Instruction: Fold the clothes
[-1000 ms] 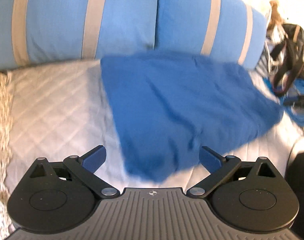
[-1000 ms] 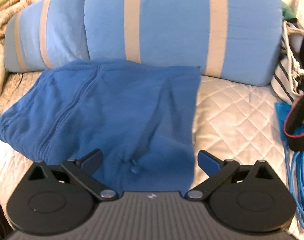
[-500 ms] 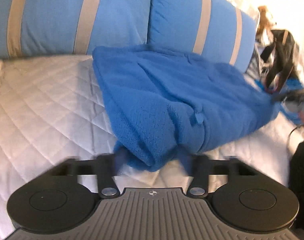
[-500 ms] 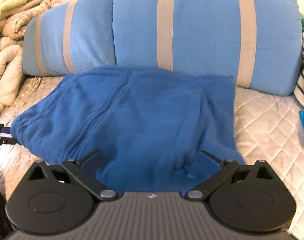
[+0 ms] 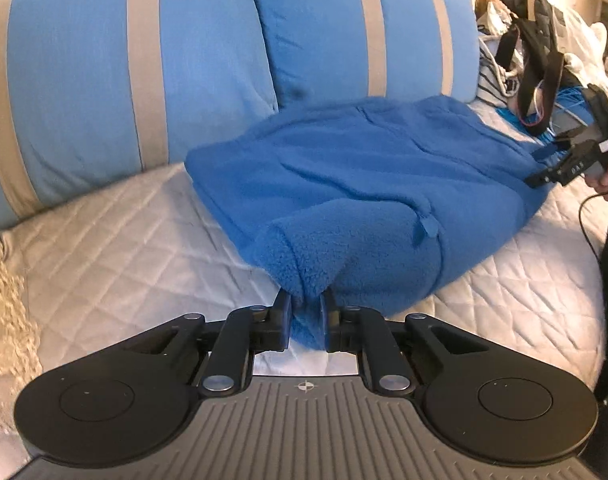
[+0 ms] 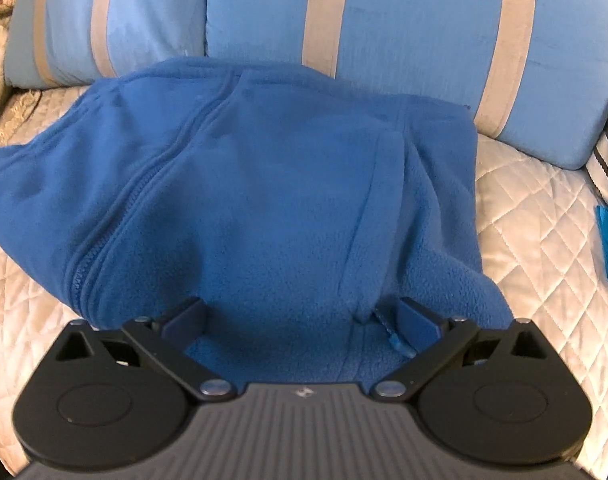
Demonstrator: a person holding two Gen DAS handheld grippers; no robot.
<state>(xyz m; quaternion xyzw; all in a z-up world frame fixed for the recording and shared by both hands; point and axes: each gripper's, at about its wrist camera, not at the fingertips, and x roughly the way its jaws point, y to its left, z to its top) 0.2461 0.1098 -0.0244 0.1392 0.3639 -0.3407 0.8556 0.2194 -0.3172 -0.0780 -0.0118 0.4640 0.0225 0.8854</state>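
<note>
From my seat I read only "DAS" on the right gripper (image 5: pixel 560 172) (small pale letters on its black side); nothing else is legible.

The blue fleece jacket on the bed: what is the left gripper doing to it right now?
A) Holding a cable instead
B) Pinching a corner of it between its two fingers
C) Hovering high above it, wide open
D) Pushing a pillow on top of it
B: in the left wrist view the left gripper has just closed its jaws on a bunched corner of the blue fleece jacket, the fabric squeezed between both pads.
</note>
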